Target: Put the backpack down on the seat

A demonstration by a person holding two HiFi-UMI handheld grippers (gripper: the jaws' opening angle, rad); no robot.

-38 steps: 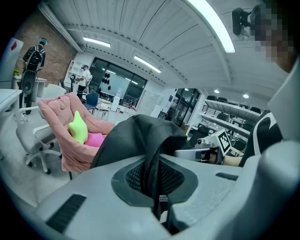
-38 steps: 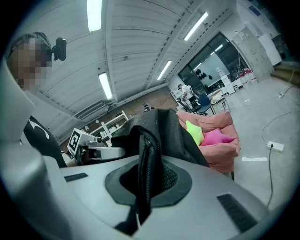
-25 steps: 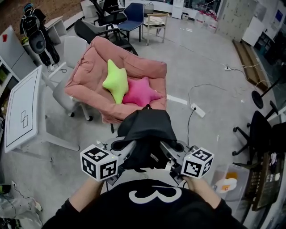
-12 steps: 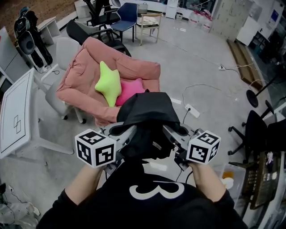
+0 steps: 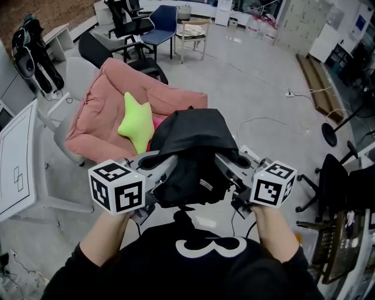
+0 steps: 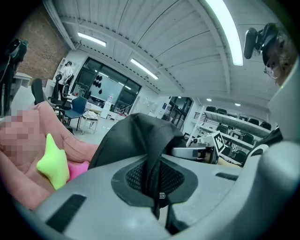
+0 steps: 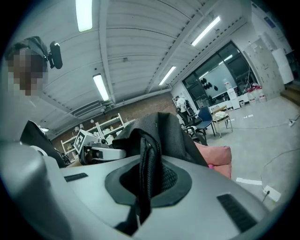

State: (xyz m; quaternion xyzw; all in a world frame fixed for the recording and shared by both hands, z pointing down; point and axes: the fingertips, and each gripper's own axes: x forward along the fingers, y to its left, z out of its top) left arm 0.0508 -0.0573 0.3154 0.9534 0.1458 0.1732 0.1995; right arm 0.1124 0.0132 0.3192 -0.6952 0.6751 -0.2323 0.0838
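Head view: black fabric backpack [image 5: 190, 149] hangs in the air between both grippers, in front of the pink padded seat [image 5: 96, 120], not resting on it | left gripper [image 5: 166, 166]: jaws pinched tight on a black strap [image 6: 152, 176] of the backpack | right gripper [image 5: 225, 165]: jaws pinched tight on another strap | lime-green star cushion [image 5: 133, 120] lies on the seat

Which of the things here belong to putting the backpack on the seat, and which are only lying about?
Belong to the job:
- black backpack, held in the air
- left gripper and right gripper, both shut on it
- pink seat
- green star cushion, lying on the seat

Only lying about:
- blue chair
- wooden chair
- white table
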